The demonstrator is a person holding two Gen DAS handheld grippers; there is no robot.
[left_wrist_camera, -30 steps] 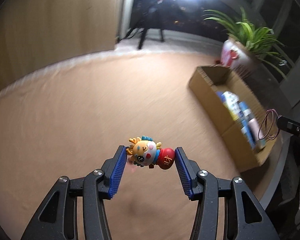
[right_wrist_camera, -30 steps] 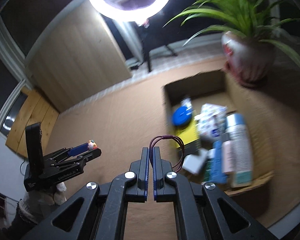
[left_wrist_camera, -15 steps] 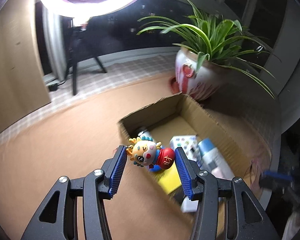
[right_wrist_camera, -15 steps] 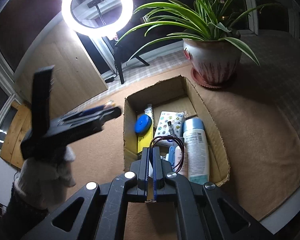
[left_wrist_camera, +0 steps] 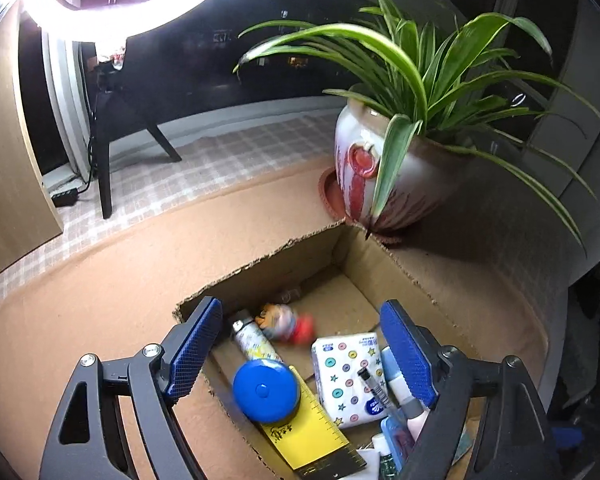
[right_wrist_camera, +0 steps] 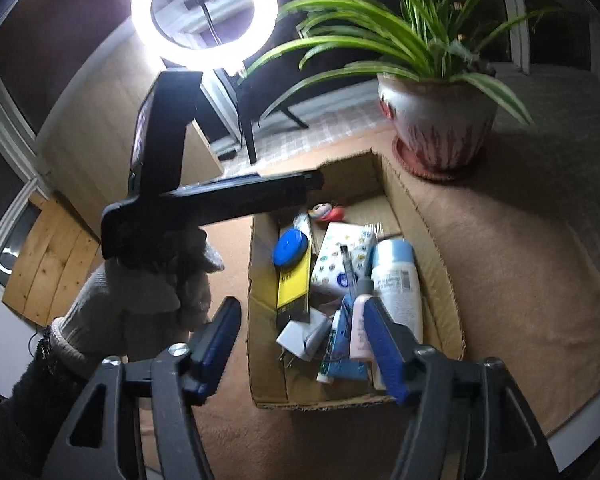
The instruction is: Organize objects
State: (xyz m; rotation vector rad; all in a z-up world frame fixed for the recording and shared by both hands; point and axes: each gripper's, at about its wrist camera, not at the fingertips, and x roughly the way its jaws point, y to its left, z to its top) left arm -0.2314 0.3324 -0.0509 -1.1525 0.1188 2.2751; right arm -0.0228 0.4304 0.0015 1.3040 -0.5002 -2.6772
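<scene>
The cartoon figurine (left_wrist_camera: 286, 322), blurred, is in the far half of the cardboard box (left_wrist_camera: 384, 256), loose from any gripper. My left gripper (left_wrist_camera: 300, 309) hovers over it with its jaws opening wide and nothing between the pads. In the right wrist view the figurine (right_wrist_camera: 326, 212) lies near the box's (right_wrist_camera: 260, 280) far wall, just below the left gripper (right_wrist_camera: 312, 182), which a gloved hand (right_wrist_camera: 148, 292) holds. My right gripper (right_wrist_camera: 300, 306) hangs over the near end of the box, its jaws opening and empty.
The box holds a blue round tape measure (left_wrist_camera: 266, 392), a yellow ruler (left_wrist_camera: 312, 436), a tissue pack (left_wrist_camera: 350, 376), a white bottle (right_wrist_camera: 396, 276), a white charger (right_wrist_camera: 300, 336) and several tubes. A potted plant (left_wrist_camera: 392, 184) stands just beyond the box. A ring light (right_wrist_camera: 204, 12) glares behind.
The left gripper swung over the box and let go of the figurine, which now lies inside. The right gripper opened, and the dark red loop it pinched no longer hangs from its fingers.
</scene>
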